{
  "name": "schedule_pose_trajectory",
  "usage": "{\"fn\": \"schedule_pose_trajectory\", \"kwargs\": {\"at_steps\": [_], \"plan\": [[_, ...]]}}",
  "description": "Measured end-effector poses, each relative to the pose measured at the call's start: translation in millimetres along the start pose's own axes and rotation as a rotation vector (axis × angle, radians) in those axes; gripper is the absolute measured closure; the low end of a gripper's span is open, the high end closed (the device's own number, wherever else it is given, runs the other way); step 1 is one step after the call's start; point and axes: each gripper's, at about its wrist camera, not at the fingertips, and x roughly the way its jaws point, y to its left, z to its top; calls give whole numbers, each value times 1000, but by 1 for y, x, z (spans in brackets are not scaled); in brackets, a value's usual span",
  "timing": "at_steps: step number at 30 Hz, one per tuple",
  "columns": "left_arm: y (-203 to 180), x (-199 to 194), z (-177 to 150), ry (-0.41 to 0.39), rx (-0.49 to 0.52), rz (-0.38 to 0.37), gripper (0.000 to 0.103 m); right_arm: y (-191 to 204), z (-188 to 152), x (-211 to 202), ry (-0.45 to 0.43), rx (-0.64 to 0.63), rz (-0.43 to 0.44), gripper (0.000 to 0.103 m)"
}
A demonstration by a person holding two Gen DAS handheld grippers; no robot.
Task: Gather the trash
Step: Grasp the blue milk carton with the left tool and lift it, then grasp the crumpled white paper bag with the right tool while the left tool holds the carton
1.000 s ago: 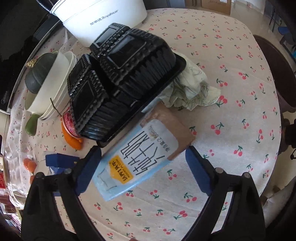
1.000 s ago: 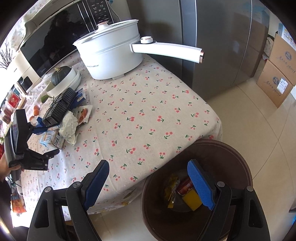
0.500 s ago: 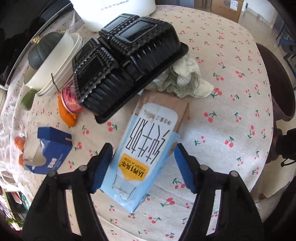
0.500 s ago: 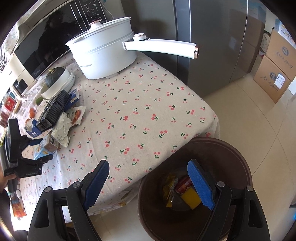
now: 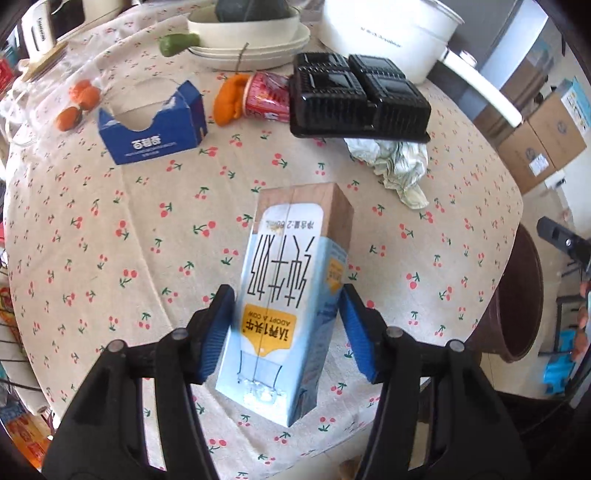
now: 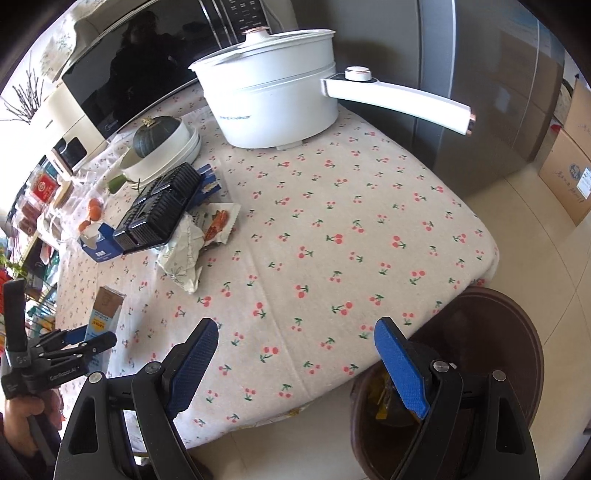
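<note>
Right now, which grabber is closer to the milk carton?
Left. The left gripper has the milk carton between its two blue fingers, pads at its sides. The right gripper hangs open at the table's edge by the trash bin, well away from the carton.

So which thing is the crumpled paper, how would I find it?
Start at the big white pot at the far side of the table. Just in front of it sits a black plastic tray, and the crumpled paper pokes out from under the tray's near edge. It is the only soft, wrinkled, pale thing; its neighbours are stiff boxes.
</note>
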Motion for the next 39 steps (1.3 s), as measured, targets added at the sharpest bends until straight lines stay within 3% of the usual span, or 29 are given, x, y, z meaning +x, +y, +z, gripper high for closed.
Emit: {"fn": "schedule_pose_trajectory", "kwargs": {"at_steps": [4,10,17,25,28,30,32,39], "plan": [[5,-8,-8,-43,-116,-23,44,36,5,19,-10,-43,40,15],[17,-17,8,-117,-133,-1,44,92,8,60,-10,-122,80,15],[39,-13,16,-100,-139,4,44,123,16,104,-46,-183,40,15],[57,-6,21,-79,-195,-23,44,133,31,129,-111,-150,12,17],[53,-4,22,-76,-191,-27,44,136,35,132,-129,-138,6,27],[50,-3,22,-76,-186,-29,45,136,36,131,-133,-146,11,44],[48,-3,23,-77,-183,-30,45,134,35,128,-124,-157,18,52],[31,-1,23,-71,-161,-57,45,122,25,97,-84,-230,35,56]]}}
